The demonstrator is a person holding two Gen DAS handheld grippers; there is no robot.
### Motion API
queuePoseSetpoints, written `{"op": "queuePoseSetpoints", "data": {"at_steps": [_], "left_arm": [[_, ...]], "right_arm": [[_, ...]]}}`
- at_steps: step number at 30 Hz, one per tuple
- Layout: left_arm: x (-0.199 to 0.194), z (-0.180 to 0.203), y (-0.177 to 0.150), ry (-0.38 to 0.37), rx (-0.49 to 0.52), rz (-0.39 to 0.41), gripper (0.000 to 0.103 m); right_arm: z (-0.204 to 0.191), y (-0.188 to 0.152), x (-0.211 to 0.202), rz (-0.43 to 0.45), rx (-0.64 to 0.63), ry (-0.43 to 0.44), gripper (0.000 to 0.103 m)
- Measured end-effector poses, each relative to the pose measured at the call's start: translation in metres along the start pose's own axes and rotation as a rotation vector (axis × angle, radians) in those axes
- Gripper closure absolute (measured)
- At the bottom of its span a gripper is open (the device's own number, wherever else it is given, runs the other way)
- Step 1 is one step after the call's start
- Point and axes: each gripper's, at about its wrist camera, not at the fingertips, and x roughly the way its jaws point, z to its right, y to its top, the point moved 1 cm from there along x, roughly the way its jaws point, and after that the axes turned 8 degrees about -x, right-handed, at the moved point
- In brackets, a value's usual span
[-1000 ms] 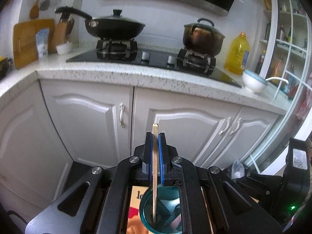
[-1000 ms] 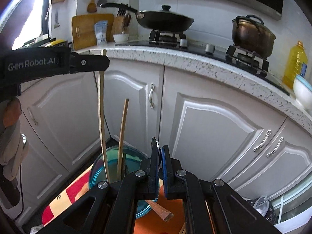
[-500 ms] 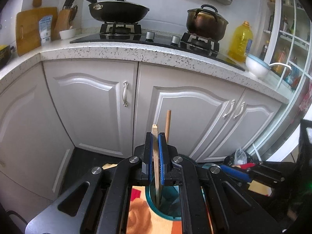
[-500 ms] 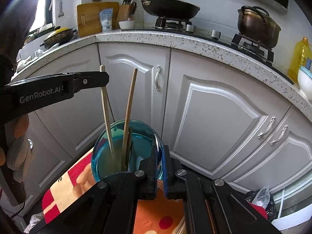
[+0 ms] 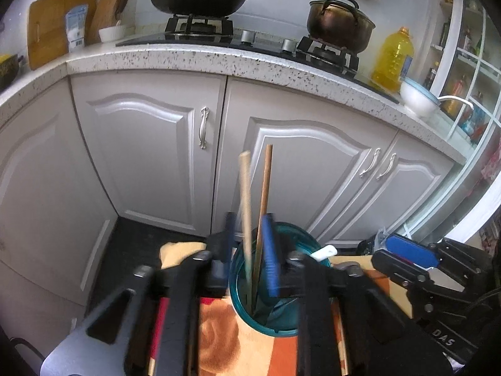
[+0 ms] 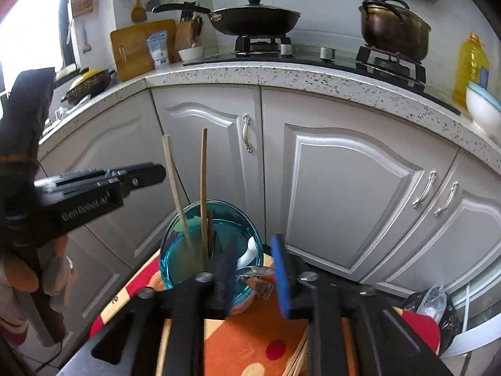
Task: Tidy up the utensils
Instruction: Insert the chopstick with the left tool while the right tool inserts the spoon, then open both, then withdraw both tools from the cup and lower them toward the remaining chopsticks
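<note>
With the left gripper (image 5: 249,244) jaws opening around the pale chopstick (image 5: 245,206) standing in the teal cup (image 5: 266,313), and the right gripper (image 6: 255,269) jaws opening empty, a sideways withdrawal could tip the cup.

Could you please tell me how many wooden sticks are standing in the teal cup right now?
2. A pale stick leans at the left inside the teal cup; a darker stick stands just right of it. Shorter pieces may be hidden inside the cup.

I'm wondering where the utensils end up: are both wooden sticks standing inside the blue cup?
Yes, in the right wrist view both wooden sticks stand with their lower ends inside the blue cup.
</note>
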Motion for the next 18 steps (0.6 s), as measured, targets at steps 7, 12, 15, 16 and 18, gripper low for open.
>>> {"op": "queuePoseSetpoints", "data": {"at_steps": [7,12,15,16,18], "left_arm": [[-0.010,0.003,-0.004,0.007,0.014,0.010,0.071],[-0.024,0.009,-0.011,0.030,0.038,0.036,0.069],[-0.033,0.013,-0.015,0.034,0.044,0.052,0.068],[-0.036,0.014,-0.017,0.038,0.048,0.057,0.068],[-0.042,0.017,-0.020,0.045,0.059,0.066,0.068]], "right_arm": [[0.002,-0.003,-0.012,0.017,0.023,0.004,0.075],[0.006,-0.011,-0.017,0.013,0.065,0.008,0.071],[0.007,-0.016,-0.021,0.009,0.083,0.008,0.071],[0.007,-0.017,-0.024,0.012,0.086,0.005,0.071],[0.008,-0.021,-0.030,0.018,0.093,0.000,0.071]]}}
